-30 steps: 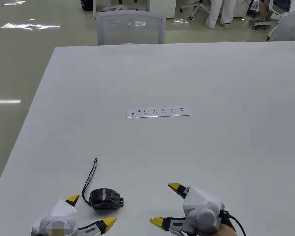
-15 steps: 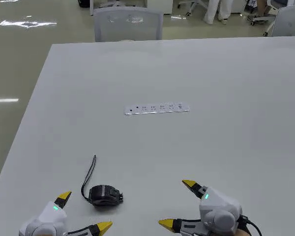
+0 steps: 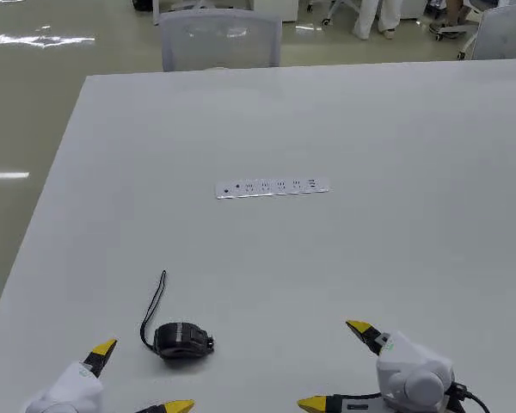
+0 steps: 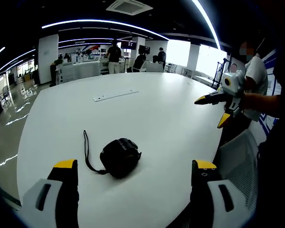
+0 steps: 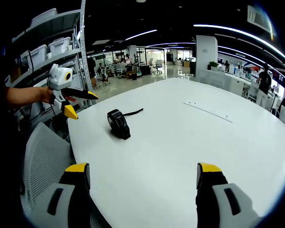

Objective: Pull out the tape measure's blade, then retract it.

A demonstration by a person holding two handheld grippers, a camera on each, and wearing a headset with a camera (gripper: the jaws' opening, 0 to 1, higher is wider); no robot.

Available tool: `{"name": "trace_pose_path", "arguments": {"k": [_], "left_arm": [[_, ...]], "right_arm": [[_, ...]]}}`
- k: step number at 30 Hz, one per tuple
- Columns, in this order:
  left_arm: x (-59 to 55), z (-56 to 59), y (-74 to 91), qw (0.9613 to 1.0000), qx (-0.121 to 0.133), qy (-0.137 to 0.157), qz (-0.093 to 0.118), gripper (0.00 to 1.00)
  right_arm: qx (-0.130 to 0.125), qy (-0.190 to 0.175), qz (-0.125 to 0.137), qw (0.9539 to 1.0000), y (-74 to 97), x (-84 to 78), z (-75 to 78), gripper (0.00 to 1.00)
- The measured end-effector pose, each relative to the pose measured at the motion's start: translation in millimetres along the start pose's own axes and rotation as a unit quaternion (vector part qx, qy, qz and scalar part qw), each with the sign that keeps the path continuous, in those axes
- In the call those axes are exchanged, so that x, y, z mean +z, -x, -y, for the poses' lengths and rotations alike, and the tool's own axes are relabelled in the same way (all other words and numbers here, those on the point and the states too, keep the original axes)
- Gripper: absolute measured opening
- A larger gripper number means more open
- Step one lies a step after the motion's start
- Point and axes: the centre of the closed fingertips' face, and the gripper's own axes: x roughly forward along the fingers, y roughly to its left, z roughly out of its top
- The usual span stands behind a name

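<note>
- The tape measure [image 3: 182, 340] lies on the table [image 3: 353, 258] close to its near edge, blade not drawn out.
- Left gripper [image 3: 141, 376] sits just before it and right gripper [image 3: 335, 365] well apart, both gaping wide and empty.
- Best to clamp the case squarely, then pinch the blade's hook.
- Count: one tape measure, one power strip [image 3: 272, 187], two grippers.

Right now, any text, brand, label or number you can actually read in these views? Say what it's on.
No text is legible.
On the tape measure: the black case shows no label or brand that can be read.
On the white strip: a row of small dark marks, too small to read as words or numbers.
</note>
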Motion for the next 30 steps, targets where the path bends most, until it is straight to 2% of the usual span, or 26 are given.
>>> {"name": "trace_pose_path", "arguments": {"k": [5, 8, 19, 30], "left_arm": [[-0.4, -1.4, 6.7, 1.0, 0.0, -0.008, 0.0, 0.99], [-2.4, -3.2, 9.6, 0.9999, 0.0, -0.011, -0.003, 0.99], [-5.4, -9.4, 15.2, 0.9998, 0.007, -0.019, -0.002, 0.99], [-4.6, -6.2, 14.0, 0.9998, 0.002, -0.021, -0.001, 0.99]], "right_arm": [[0.001, -0.001, 0.007, 1.0, 7.2, -3.2, 3.4, 0.97], [0.001, 0.012, 0.021, 0.9997, 10.7, -1.0, 4.5, 0.97], [0.006, 0.019, 0.016, 0.9997, 12.2, -4.5, 5.3, 0.97], [0.005, 0.021, 0.022, 0.9995, 14.2, -3.5, 6.8, 0.97]]}}
